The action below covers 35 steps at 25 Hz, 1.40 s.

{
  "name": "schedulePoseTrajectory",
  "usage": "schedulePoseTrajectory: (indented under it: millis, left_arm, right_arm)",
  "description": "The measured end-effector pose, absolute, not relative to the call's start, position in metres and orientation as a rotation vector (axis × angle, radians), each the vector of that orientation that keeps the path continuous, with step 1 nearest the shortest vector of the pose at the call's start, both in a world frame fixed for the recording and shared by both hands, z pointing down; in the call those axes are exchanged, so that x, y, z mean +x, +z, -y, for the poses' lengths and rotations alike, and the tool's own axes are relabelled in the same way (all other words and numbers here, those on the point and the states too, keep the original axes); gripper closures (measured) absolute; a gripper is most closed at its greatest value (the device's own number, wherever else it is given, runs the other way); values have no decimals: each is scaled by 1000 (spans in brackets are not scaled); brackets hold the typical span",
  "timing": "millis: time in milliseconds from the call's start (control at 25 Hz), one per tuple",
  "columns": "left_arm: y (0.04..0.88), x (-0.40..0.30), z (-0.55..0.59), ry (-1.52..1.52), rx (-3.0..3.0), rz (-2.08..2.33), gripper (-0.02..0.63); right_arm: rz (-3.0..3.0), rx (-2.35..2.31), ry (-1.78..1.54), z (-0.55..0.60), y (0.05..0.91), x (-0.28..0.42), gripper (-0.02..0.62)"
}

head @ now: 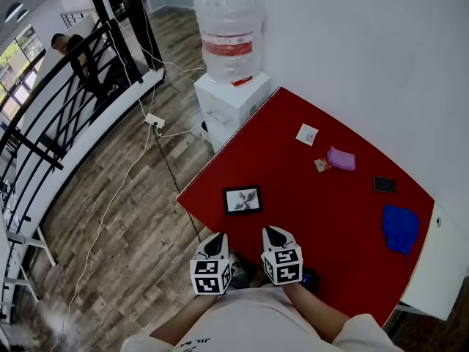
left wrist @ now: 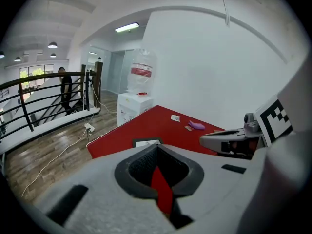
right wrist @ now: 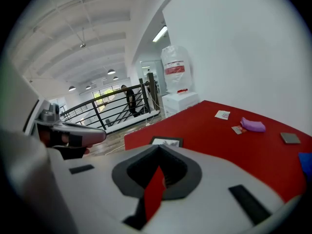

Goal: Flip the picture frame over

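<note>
The black picture frame [head: 242,199] lies flat and picture-side up near the red table's [head: 322,218] left edge. It also shows in the left gripper view as the frame [left wrist: 146,143] and in the right gripper view as the frame [right wrist: 166,141]. My left gripper [head: 215,246] hovers at the table's near corner, short of the frame, shut with nothing in it. My right gripper [head: 276,235] sits beside it over the table, also shut and empty. Both point toward the frame without touching it.
A water dispenser [head: 229,50] stands past the table's far corner. On the table lie a white card [head: 307,133], a purple pouch [head: 341,158], a dark flat item [head: 384,184] and a blue cloth [head: 401,227]. Cables and a black railing [head: 66,101] are at left.
</note>
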<state>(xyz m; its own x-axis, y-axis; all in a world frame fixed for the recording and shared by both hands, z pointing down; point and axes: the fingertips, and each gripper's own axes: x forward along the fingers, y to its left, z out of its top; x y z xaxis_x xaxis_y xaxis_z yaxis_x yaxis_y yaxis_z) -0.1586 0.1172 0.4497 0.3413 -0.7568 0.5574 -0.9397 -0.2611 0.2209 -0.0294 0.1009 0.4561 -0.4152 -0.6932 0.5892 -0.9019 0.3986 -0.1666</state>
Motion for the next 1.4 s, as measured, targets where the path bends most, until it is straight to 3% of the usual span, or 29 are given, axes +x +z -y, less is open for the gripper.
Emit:
schedulePoseTrajectory:
  millis: [560, 1000, 1400]
  left_arm:
    - [469, -183, -74, 492, 2063, 1401, 600]
    - [502, -134, -30, 546, 2056, 1345, 597]
    - [576, -53, 15, 620, 1876, 1251, 472]
  right_arm:
    - [2174, 1376, 696, -63, 468, -59, 592]
    - [2120, 1409, 744, -43, 492, -20, 592]
    - [2009, 1501, 846, -46, 537, 44, 592]
